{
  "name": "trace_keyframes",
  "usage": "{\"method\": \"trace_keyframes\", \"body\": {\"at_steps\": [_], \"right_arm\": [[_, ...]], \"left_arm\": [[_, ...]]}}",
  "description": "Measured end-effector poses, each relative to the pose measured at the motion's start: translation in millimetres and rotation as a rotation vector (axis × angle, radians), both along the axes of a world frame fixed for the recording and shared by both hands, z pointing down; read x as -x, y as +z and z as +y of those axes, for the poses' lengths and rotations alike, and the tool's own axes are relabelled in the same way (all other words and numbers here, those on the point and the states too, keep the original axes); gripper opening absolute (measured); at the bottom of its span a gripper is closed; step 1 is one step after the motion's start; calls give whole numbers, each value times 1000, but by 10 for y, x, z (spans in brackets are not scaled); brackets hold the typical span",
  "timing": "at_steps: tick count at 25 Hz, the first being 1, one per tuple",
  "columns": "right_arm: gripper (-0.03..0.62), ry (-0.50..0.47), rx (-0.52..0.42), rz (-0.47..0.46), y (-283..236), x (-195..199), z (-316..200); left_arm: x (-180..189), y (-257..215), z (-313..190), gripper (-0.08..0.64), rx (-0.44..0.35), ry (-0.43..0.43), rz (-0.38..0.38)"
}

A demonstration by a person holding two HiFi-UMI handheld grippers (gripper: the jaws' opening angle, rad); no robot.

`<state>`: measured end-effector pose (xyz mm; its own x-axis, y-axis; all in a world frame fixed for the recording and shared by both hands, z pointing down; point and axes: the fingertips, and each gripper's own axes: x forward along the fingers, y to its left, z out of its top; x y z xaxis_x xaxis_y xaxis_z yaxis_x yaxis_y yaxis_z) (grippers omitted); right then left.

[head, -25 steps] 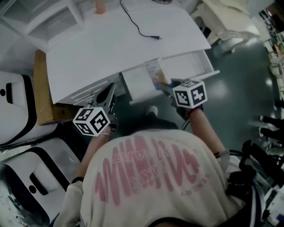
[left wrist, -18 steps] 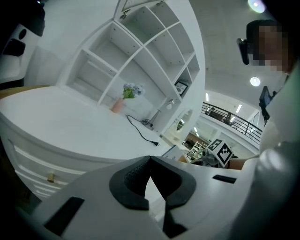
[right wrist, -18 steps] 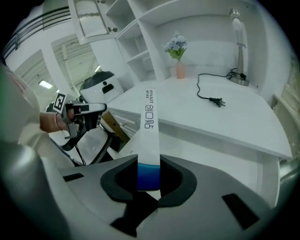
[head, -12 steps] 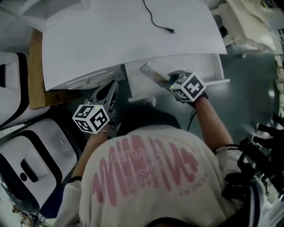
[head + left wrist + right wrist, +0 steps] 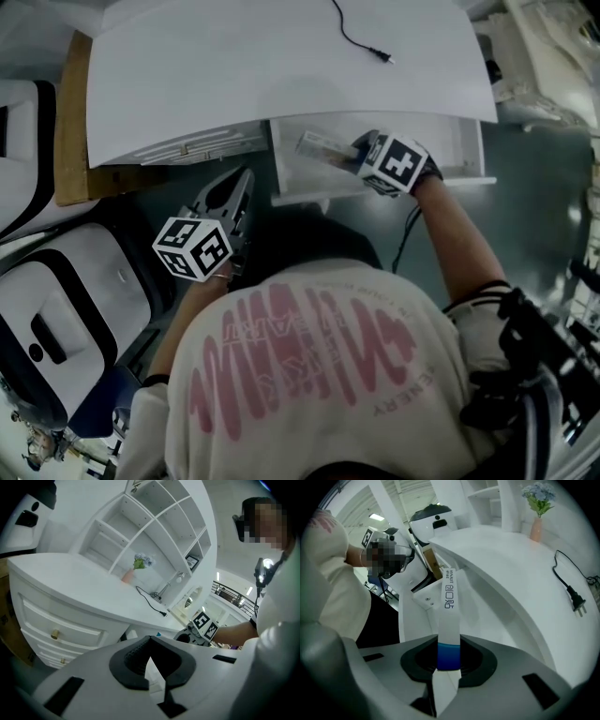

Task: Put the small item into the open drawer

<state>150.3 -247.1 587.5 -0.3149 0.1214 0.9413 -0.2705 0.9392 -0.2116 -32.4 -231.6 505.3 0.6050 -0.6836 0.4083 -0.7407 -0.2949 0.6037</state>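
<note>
Step in hand, as I read it: placing. The right gripper [image 5: 354, 156] is clamped on the blue end of the small item, a long narrow white box [image 5: 451, 599]. The rest of the box sticks straight out past the jaw tips.

To do it well:
- Lower it inside the open drawer [image 5: 450, 141] and keep the box level, with its long side along the drawer.
- Watch the free end. It points left towards the drawer's left wall, and the desk top [image 5: 281, 75] overhangs the far edge.
- Release only once the box sits on or just above the drawer floor. No view shows whether it touches yet.
- Open the jaws fully, then back out to the right and near side so the pads don't drag the box.

Position: the box extends left from the right gripper, over the left part of the drawer and just under the desk edge.

The left gripper [image 5: 246, 178] has its tips together and holds nothing. It hangs near-left of the drawer front, well clear.
</note>
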Motion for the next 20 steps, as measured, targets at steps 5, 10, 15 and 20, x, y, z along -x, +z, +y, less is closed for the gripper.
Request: {"method": "trace_keyframes", "body": {"at_steps": [5,10,15,20], "right_arm": [[87,-89,25,47,166,-31,23],[87,-119,108,7,291,70,133],[89,-119,160,11,397,88,214],[100,-117,132,15,494,65,182]], "left_arm": [[150,5,115,29,12,-37,-25],[250,37,182,29,23,-69,-38],[292,-10,231,29,24,-93,-36],[312,-10,283,29,27,-102,-45]]}}
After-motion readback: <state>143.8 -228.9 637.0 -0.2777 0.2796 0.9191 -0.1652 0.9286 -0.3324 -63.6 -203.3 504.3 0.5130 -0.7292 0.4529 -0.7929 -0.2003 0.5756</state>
